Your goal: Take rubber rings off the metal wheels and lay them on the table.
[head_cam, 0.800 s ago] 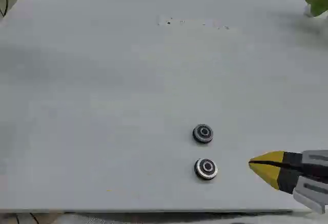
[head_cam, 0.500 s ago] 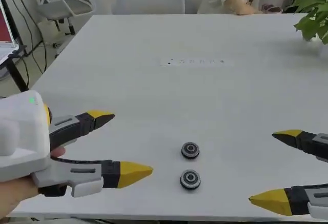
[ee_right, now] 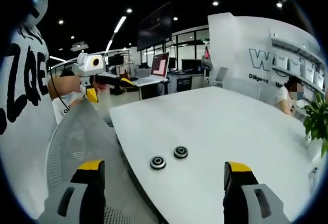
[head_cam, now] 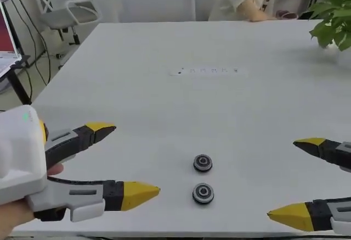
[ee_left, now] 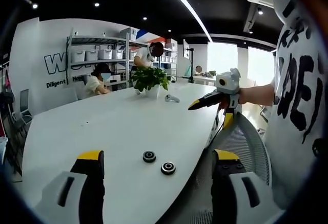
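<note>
Left gripper (head_cam: pixel 134 158) and right gripper (head_cam: pixel 283 178), both wide open and empty, flank the metal wheels (head_cam: pixel 202 163), whose rubber rings (head_cam: pixel 194 194), probably soft and stretchy, are best pinched at the rim

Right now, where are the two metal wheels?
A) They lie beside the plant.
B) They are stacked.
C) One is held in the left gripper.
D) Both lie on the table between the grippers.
D: the far wheel and the near wheel rest apart on the table, between the open left gripper and the open right gripper.
</note>
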Demonstrator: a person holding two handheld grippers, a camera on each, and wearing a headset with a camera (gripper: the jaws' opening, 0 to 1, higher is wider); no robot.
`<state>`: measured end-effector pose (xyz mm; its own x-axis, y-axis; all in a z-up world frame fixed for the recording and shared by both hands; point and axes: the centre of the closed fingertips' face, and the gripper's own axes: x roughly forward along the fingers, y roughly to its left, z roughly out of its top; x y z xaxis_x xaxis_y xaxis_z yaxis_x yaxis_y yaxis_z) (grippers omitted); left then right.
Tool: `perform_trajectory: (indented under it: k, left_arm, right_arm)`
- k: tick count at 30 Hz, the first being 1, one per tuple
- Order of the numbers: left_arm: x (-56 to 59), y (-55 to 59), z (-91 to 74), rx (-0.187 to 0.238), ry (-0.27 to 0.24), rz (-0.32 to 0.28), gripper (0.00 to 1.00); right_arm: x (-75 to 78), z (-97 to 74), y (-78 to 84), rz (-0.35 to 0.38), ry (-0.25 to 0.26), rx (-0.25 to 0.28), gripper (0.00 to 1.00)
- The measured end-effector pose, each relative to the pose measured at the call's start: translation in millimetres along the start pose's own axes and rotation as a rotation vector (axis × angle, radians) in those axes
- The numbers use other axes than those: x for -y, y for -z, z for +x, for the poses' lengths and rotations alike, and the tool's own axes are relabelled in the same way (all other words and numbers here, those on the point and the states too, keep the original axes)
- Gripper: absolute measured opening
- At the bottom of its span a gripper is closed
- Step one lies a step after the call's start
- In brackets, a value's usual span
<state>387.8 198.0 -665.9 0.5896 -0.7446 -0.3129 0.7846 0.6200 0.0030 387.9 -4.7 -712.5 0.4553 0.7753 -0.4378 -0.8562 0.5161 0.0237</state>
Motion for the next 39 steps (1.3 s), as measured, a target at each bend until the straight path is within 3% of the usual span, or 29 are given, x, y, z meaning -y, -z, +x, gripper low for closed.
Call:
perform_trajectory:
  k: [17,22,39]
  left_arm:
    - [-9.5,14.1,12.4,-0.049,-0.013,0.052,0.88]
    - [-10.0,18.6,18.6,-0.077,0.005,0.075,0.89]
    - [-22.7,21.2,28.1,-0.09,0.054,0.112,0.88]
  right_arm:
    - [10.7,6.5,8.6,-0.021,0.002,-0.043,0.95]
    - [11.7,10.8,9.9,-0.012,-0.005,-0.038,0.95]
    - [13.6,14.6,13.0,0.004,0.021,-0.039,0.95]
